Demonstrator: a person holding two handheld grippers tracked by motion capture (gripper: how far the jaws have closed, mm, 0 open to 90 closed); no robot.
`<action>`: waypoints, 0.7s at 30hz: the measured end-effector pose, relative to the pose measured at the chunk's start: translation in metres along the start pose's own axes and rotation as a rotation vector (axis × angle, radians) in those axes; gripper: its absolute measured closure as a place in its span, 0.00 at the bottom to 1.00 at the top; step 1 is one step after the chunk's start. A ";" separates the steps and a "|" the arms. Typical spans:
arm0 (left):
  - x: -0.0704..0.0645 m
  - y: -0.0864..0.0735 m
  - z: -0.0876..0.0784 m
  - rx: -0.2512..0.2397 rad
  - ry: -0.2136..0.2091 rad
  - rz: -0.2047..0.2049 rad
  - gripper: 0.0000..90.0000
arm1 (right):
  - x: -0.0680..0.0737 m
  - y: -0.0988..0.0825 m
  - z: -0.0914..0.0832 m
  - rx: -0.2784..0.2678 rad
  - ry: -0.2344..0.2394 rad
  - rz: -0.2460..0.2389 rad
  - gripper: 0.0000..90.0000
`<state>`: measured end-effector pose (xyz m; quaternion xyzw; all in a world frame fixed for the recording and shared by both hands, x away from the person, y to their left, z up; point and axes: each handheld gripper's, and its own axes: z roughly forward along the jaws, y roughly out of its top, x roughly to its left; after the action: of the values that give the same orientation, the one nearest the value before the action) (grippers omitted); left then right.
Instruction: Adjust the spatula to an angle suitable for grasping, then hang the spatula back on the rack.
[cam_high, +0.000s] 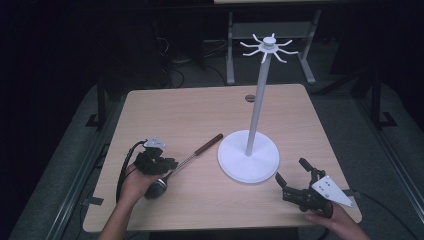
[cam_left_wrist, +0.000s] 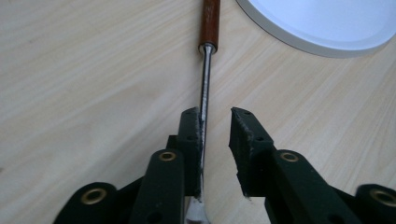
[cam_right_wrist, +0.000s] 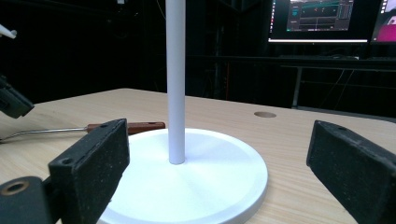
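High view, table (cam_high: 165, 107): light wood, round grommet hole (cam_high: 250, 98) at its far edge.
Stand (cam_high: 248, 155): white round base, thin upright pole, hooked arms at the top; it rises just ahead of the right gripper (cam_high: 296, 176).
Ladle (cam_high: 187, 161): thin metal shaft, brown wooden handle pointing toward the stand base; dark bowl end under the left hand (cam_high: 134, 181).
Left gripper (cam_left_wrist: 215, 115): jaws narrowly parted astride the shaft — one jaw touches it, the other is apart.
Right gripper: jaws spread wide, nothing between them.
Hidden: the left gripper covers part of the shaft — bowel end hard to make out.
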<state>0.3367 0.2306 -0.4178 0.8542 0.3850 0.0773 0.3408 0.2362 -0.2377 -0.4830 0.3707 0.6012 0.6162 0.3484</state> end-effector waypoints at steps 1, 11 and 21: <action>0.000 0.003 0.000 0.000 -0.002 0.005 0.79 | 0.000 0.000 0.000 0.000 0.000 0.000 0.06; 0.000 0.028 0.002 0.057 -0.035 0.052 0.66 | 0.000 0.000 0.000 0.001 0.001 0.001 0.06; 0.000 0.056 0.015 0.130 -0.037 0.127 0.61 | 0.000 0.000 0.000 0.000 0.000 0.003 0.06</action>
<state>0.3762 0.1965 -0.3929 0.8984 0.3280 0.0581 0.2862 0.2363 -0.2379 -0.4830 0.3716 0.6006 0.6166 0.3477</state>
